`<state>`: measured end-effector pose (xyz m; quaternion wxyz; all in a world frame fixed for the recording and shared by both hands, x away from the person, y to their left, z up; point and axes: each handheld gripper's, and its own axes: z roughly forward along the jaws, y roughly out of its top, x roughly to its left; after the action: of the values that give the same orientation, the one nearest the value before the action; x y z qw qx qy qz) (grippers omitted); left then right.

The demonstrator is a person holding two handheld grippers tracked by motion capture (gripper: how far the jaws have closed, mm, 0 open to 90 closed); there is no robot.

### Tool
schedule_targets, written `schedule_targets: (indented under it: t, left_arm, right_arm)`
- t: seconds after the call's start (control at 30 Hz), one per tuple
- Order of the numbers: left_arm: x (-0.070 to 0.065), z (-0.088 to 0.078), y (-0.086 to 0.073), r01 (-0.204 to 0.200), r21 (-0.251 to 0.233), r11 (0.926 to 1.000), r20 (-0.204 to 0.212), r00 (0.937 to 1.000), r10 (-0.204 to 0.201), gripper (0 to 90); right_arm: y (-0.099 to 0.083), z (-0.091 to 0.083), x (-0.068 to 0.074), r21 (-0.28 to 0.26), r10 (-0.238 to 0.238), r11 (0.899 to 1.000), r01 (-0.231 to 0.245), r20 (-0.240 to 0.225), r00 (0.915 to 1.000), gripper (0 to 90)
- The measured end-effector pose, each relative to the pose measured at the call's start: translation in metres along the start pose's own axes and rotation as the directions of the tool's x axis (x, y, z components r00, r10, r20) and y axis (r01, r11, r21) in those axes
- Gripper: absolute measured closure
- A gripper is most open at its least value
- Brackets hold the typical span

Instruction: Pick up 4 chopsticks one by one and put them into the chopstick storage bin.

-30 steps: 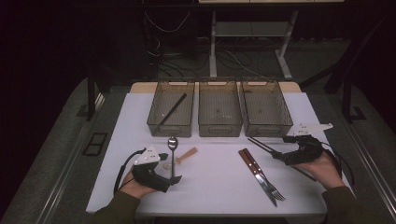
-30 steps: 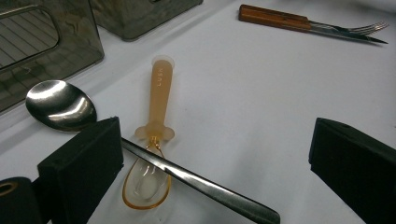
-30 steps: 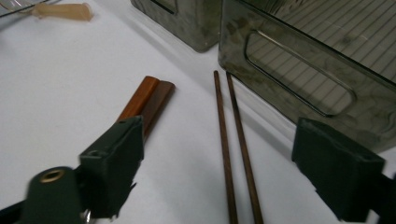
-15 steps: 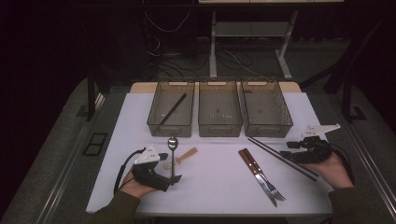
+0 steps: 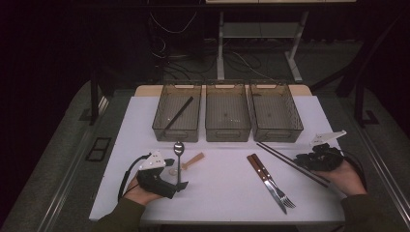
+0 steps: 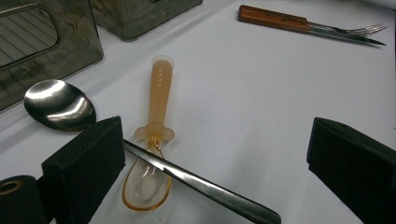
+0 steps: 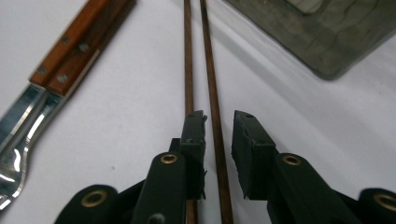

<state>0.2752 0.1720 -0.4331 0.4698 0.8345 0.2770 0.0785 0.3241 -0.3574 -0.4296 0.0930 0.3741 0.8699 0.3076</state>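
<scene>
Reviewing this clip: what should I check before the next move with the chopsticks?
1. Both chopsticks between the right tongs: not ok. The tongs have just been closing; one stick lies between them, the other under one jaw.
2. Pads pressing that stick: not ok, a gap shows.
3. Knife and fork apart from the chopsticks: ok.
4. Left tongs open, with the metal spoon handle between them: ok.
</scene>
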Motion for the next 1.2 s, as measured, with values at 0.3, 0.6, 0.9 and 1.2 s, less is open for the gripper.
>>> schedule_targets:
  t: [0.3,0.6,0.9,1.2]
  left_arm:
    - [0.0,0.0007,-0.0003,-0.004,0.005,1.0,0.001,1.0,0.004,3.7]
    - [-0.0001,0.0013,-0.0004,-0.007,0.009,0.9999,0.006,1.0,0.007,3.7]
    - [-0.0001,0.0026,-0.0007,-0.004,0.014,0.9999,0.01,0.9999,0.003,3.7]
    - [0.0009,0.0031,-0.0008,-0.002,0.015,0.9999,0.014,0.9999,0.002,3.7]
  right_arm:
    - [-0.0044,0.0039,-0.0045,0.03,-0.01,0.999,0.01,0.006,0.9999,78.9]
    - [-0.0055,0.0072,-0.0032,0.049,-0.041,0.998,0.041,-0.001,0.9992,83.6]
    - [-0.0075,0.0071,-0.0043,0.036,-0.062,0.997,0.062,-0.011,0.998,85.2]
    - [-0.0086,0.0035,-0.0053,0.027,-0.06,0.998,0.06,-0.02,0.998,85.4]
